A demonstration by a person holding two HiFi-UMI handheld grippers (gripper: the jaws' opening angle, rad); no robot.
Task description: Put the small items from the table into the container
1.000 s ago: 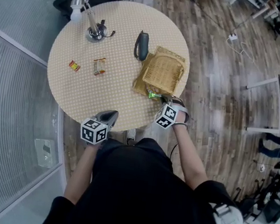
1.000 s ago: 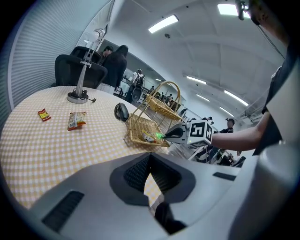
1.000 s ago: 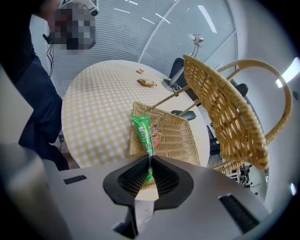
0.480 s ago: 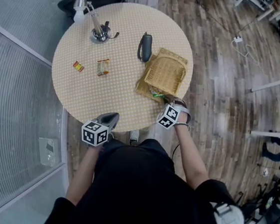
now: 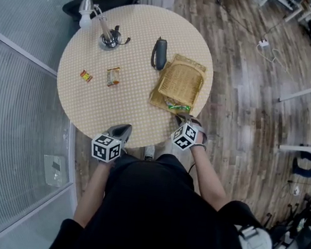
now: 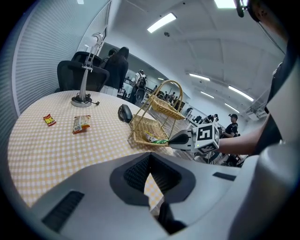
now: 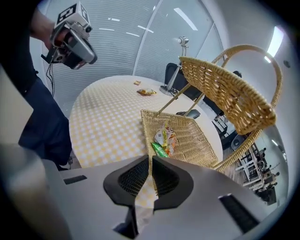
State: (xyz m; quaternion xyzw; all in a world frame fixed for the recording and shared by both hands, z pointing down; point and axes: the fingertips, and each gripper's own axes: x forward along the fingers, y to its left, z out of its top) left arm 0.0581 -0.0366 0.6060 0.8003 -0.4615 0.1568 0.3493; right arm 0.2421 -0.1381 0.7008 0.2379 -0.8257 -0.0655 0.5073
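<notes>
A two-tier wicker basket (image 5: pixel 181 82) stands at the right side of the round checked table (image 5: pixel 130 101). A green and yellow packet (image 5: pixel 177 106) lies in its lower tray, also clear in the right gripper view (image 7: pixel 165 138). My right gripper (image 5: pixel 179 118) hovers just off the tray's near edge, its jaws closing with nothing between them (image 7: pixel 150 164). Two more packets lie on the left of the table, an orange one (image 5: pixel 112 75) and a small red one (image 5: pixel 86 75). My left gripper (image 5: pixel 122 129) is shut and empty at the table's near edge.
A desk lamp (image 5: pixel 102 26) stands at the far left of the table. A black mouse (image 5: pixel 160 53) lies just behind the basket. The basket's upper tier and handle (image 7: pixel 229 93) arch over the lower tray. A glass wall runs along the left.
The right gripper let go of the green packet, which now lies in the lower tray, and drew back toward the person. The left gripper stayed put.
</notes>
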